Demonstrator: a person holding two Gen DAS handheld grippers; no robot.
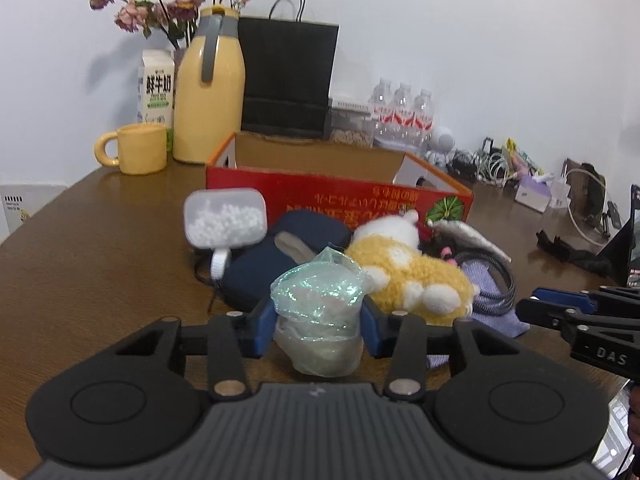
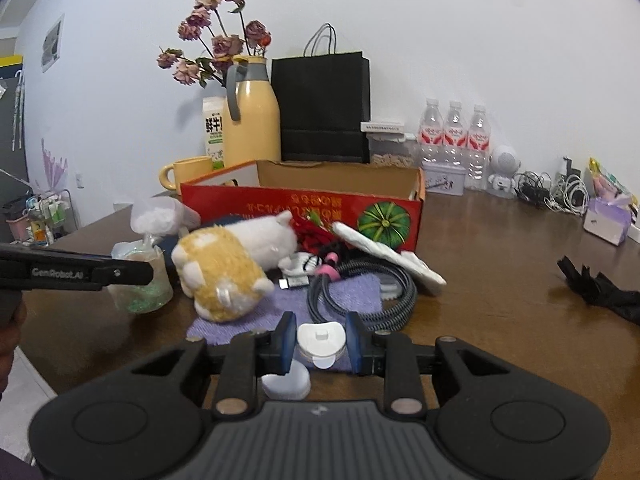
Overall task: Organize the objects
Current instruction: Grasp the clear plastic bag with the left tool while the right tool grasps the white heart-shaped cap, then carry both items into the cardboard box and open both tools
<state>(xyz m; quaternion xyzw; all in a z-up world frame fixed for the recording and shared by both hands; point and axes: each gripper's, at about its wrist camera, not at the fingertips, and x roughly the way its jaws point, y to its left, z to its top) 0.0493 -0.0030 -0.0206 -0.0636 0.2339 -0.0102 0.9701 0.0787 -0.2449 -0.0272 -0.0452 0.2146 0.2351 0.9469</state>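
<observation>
Left hand-held gripper: blue pads clamped on a shimmery plastic pouch, low centre of frame; soft, crinkly, light, so hold it mid-body.
Right hand-held gripper: jaws pinching a small white cap-like piece; rigid, slick, easily popped loose.
Beyond: plush toy, coiled cable, red box on the tabletop.

Red box: interior hidden behind near wall. Navy pouch partly covered by plush toy. Cable clutter at counter's far right edge too small to identify.
</observation>
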